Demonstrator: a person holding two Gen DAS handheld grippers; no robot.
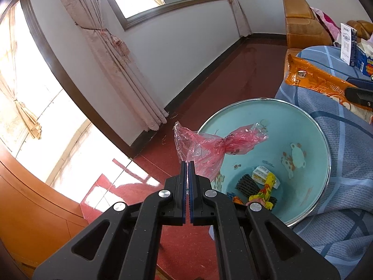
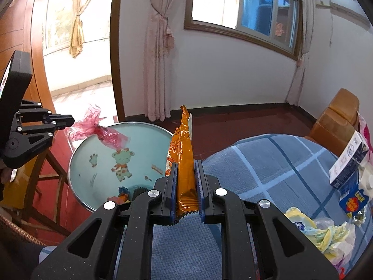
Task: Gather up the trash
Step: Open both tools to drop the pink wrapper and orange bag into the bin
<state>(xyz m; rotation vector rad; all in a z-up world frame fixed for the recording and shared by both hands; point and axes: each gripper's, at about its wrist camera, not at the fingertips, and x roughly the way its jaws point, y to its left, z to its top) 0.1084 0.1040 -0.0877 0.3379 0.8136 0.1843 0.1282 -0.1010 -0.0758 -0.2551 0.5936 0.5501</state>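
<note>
We see two pieces of trash held in the air, each near a pale blue bin (image 1: 303, 126) printed with cartoon animals. The red cellophane wrapper (image 1: 209, 144) is pinched by one corner in the left gripper (image 1: 188, 170), whose jaws are pressed fully together; it hangs over the bin's near rim, seemingly placed so a release would drop it inside. The orange snack packet (image 2: 185, 163) stands upright, clamped by its crimped lower end in the right gripper (image 2: 186, 182), jaws narrow on the foil. It sits between the bin and a blue checked cloth (image 2: 268, 163), not yet over the opening, so we judge it waits its turn. The bin already holds several scraps (image 1: 263, 184). More litter, a yellow wrapper (image 2: 312, 228) and small cartons (image 2: 349, 163), lies on the cloth.
</note>
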